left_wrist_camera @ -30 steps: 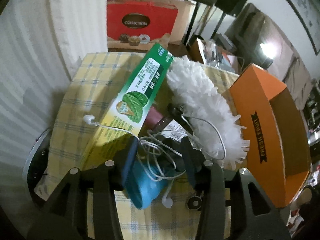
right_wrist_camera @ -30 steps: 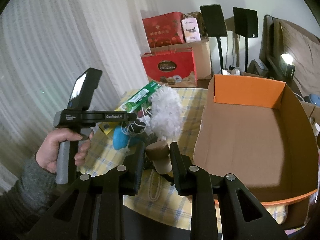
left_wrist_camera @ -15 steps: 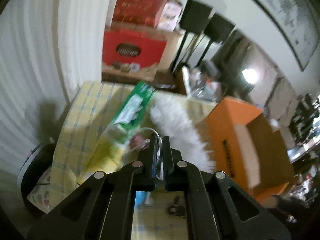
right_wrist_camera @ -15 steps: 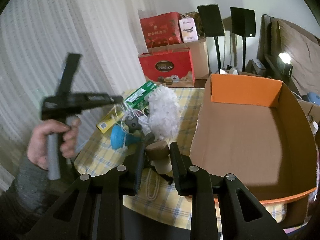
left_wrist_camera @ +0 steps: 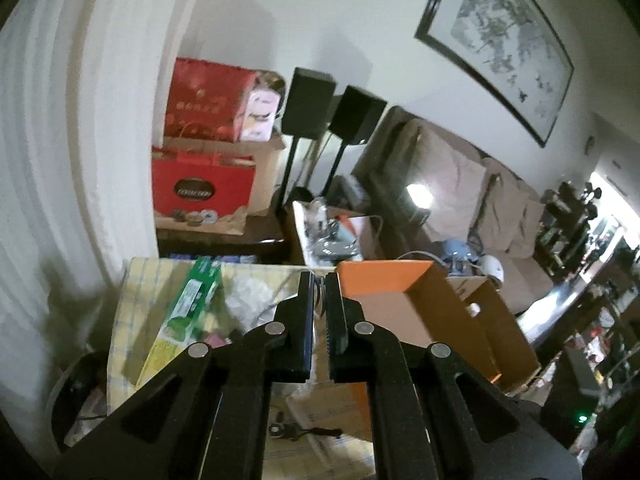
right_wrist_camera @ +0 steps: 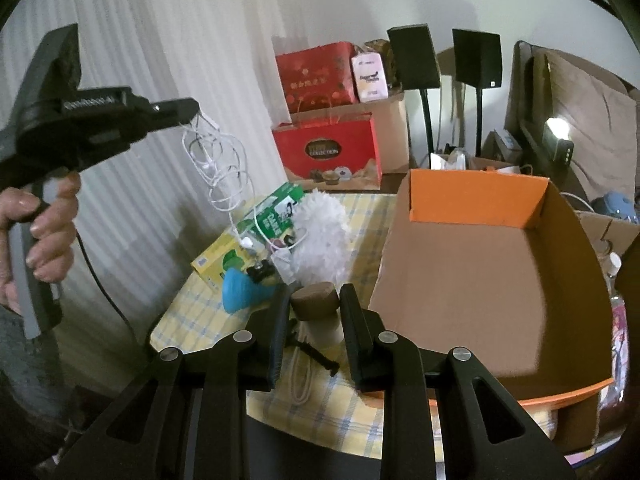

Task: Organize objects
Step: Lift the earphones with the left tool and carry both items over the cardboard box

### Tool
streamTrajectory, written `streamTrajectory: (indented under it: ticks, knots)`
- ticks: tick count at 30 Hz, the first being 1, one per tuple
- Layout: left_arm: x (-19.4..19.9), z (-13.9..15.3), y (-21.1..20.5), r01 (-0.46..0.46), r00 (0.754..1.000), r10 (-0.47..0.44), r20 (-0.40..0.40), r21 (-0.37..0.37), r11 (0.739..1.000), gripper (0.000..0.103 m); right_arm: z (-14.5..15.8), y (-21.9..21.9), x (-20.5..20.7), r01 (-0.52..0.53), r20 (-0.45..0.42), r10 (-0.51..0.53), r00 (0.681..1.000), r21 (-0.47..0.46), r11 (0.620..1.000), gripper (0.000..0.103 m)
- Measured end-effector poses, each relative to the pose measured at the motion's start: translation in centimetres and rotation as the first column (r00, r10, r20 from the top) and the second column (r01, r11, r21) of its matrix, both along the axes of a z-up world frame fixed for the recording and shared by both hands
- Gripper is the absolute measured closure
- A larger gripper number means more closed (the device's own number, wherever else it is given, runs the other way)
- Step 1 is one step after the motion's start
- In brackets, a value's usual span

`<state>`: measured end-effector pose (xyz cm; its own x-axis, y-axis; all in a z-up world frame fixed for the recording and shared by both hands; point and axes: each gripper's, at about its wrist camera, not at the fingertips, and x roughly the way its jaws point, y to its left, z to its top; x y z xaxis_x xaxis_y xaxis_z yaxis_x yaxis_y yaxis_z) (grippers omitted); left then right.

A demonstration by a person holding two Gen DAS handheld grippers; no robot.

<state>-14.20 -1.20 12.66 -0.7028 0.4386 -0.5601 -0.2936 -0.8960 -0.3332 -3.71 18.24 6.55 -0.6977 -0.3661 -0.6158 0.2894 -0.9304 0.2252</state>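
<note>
My left gripper (right_wrist_camera: 194,114) is high at the upper left of the right wrist view, shut on a white earphone cable (right_wrist_camera: 220,172). The cable dangles in loops down to the pile on the table. In the left wrist view this gripper (left_wrist_camera: 319,280) shows its jaws together, with a thin bit of cable between them. Low in the right wrist view, my right gripper (right_wrist_camera: 314,308) is shut on a cork-topped bottle (right_wrist_camera: 313,302) above the table's front. The pile holds a green and yellow carton (right_wrist_camera: 272,208), a white fluffy duster (right_wrist_camera: 320,232) and a blue object (right_wrist_camera: 240,292). An open orange box (right_wrist_camera: 480,196) stands to the right.
The table has a yellow checked cloth (right_wrist_camera: 192,320), with a white cord (right_wrist_camera: 300,380) and a small black tool (right_wrist_camera: 316,356) near its front. Red gift bags (right_wrist_camera: 328,152) and two black speakers (right_wrist_camera: 412,56) stand behind. A curtain hangs to the left. A hand (right_wrist_camera: 52,232) holds the left gripper.
The left gripper went from open over the pile to shut on the earphone cable, then rose high, pulling the cable up. The right gripper and its bottle stayed put.
</note>
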Motion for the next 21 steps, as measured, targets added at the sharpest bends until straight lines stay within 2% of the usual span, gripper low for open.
streamTrajectory:
  ticks: [6, 15, 19, 21]
  knots:
    - [0.2, 4.8, 1.8, 0.053, 0.997, -0.051, -0.053, 0.027, 0.998, 0.098, 2.3, 1.3, -0.2, 0.023, -0.033, -0.023, 0.999, 0.017, 1.000, 0.078]
    - [1.0, 13.1, 4.7, 0.096, 0.981, -0.092, -0.170, 0.018, 0.995, 0.098, 5.3, 4.1, 0.2, 0.082, -0.080, -0.079, 0.994, 0.028, 0.996, 0.078]
    - [1.3, 16.1, 6.0, 0.128, 0.973, -0.120, -0.199, 0.026, 0.991, 0.098, 6.0, 5.2, 0.6, 0.106, -0.088, -0.102, 0.991, 0.031, 0.994, 0.078]
    - [1.4, 17.8, 6.8, 0.124, 0.968, -0.120, -0.219, 0.003, 0.992, 0.098, 6.2, 5.6, 0.8, 0.113, -0.088, -0.110, 0.990, 0.033, 0.993, 0.078]
